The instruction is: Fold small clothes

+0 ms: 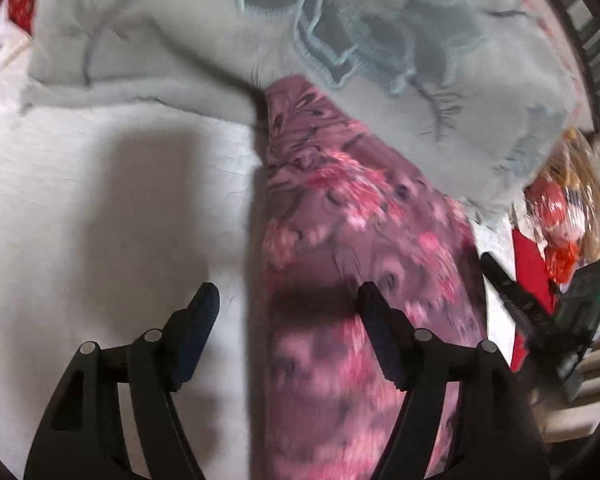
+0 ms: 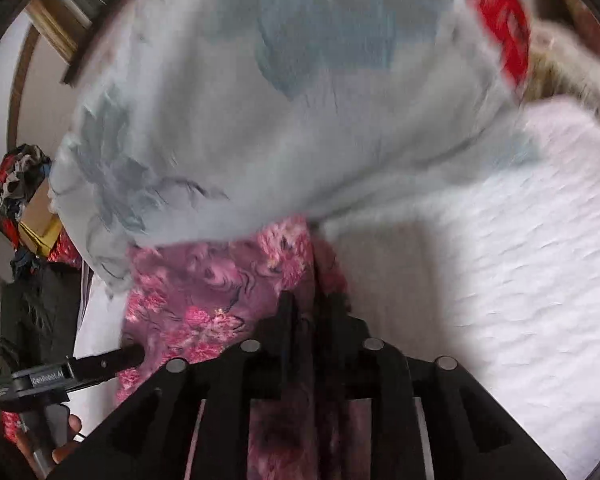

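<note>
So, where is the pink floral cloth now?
The pink floral cloth lies on the white sheet, its far end under the grey blanket; the right gripper pinches it.

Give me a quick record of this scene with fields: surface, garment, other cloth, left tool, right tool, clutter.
surface: white textured bed cover
garment: pink floral cloth, lying stretched out, its far end tucked under the grey blanket
other cloth: grey blanket with blue flower pattern
left tool: open, one finger over the floral cloth, the other over the bed cover
right tool: closed on a fold of the floral cloth
clutter: red and orange wrapped items beside the blanket
</note>
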